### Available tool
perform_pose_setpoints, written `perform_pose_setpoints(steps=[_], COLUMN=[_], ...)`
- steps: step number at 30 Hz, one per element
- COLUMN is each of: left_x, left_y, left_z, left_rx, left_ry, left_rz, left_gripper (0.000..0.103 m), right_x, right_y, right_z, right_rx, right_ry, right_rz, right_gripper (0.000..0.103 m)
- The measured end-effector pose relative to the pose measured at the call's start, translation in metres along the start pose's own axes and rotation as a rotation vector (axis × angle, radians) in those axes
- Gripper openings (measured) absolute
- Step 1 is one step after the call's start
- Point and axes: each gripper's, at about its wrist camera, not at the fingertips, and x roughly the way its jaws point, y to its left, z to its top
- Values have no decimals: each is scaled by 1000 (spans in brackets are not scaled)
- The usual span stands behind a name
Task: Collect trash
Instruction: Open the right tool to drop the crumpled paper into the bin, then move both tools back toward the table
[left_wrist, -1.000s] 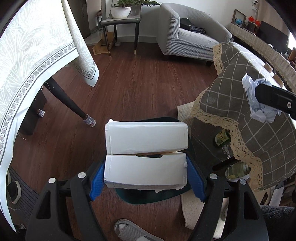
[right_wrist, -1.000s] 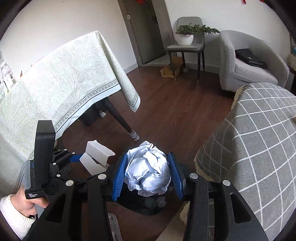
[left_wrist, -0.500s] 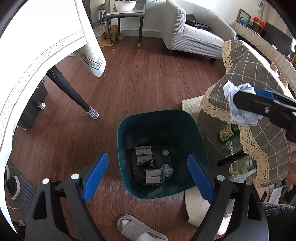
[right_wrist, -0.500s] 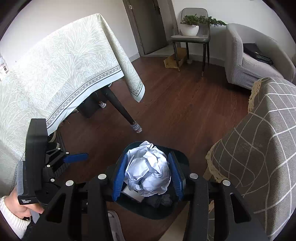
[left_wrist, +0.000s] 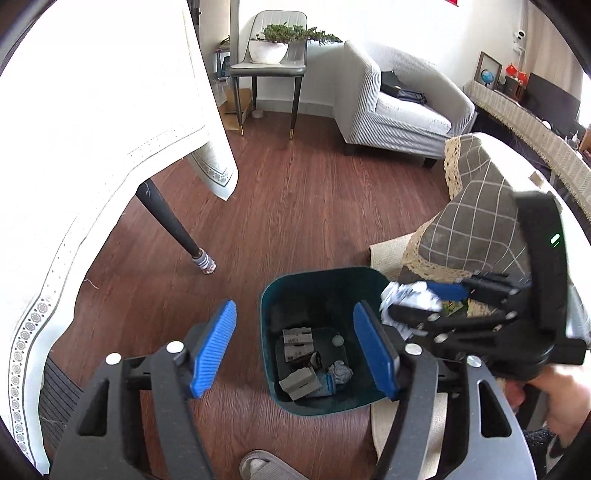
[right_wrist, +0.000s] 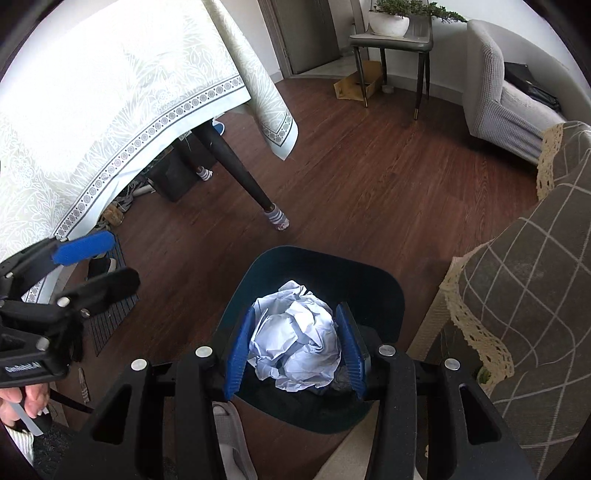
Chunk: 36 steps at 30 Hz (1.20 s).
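A dark teal trash bin (left_wrist: 271, 295) stands on the wood floor, with boxes and crumpled paper inside; it also shows in the right wrist view (right_wrist: 369, 273). My left gripper (left_wrist: 295, 347) is open and empty, above the bin's left rim. My right gripper (right_wrist: 295, 343) is shut on a crumpled white paper ball (right_wrist: 295, 332) and holds it over the bin's opening. From the left wrist view the right gripper (left_wrist: 424, 299) and the paper ball (left_wrist: 402, 295) hang at the bin's right rim.
A table with a pale patterned cloth (right_wrist: 110, 92) and a dark leg (right_wrist: 240, 173) stands left. A checked cloth with lace edge (right_wrist: 535, 258) covers furniture right. A grey armchair (left_wrist: 399, 110) and a chair with a plant (left_wrist: 269, 62) stand behind. A slipper (left_wrist: 266, 465) lies near.
My left gripper let go of the white boxes, which fell into the bin, and it moved left. My right gripper brought the paper ball over the bin.
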Motion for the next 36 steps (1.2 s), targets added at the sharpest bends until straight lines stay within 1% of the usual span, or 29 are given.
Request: perform_pose_setpoints(steps=[4,7,9,11,15,21,28,34,36], left_x=[-9,-18,-23,-29,-39,-53,-63,-78,-81], left_y=[1,-1,-3,-6,-13,-22,-38,-62,-68], left_z=[7,10,14,16,19,26,39,49,52], left_rx=[-12,-11,-14,-11,11,9,10,36,41], left_ry=[-23,-41,-52,-66,-94,-129,-175,-231,-246], left_rz=[-26,-36,-44,-50,-46,-60,-72,-80,-88], left_gripper=[57,53,51,50,50,50,50,50,50], right_x=[14,21,25,27,23,8,-20,-58,-73], right_y=[6,8,9,10,8,1,-2,-7,-13], right_z=[-6,-11,-13,-15,-16,-17,-19,-19,-20], right_rx=[-21,-29,-29,-32,-39,-30,-73,-105,-105], right_ry=[43,66,87,94,101,74,51,-20,-51], right_rz=[-1,-3,9,-1,-14,-7,-9,-45,-44], right_gripper=[46,46,49,58,60,61,61,61,56])
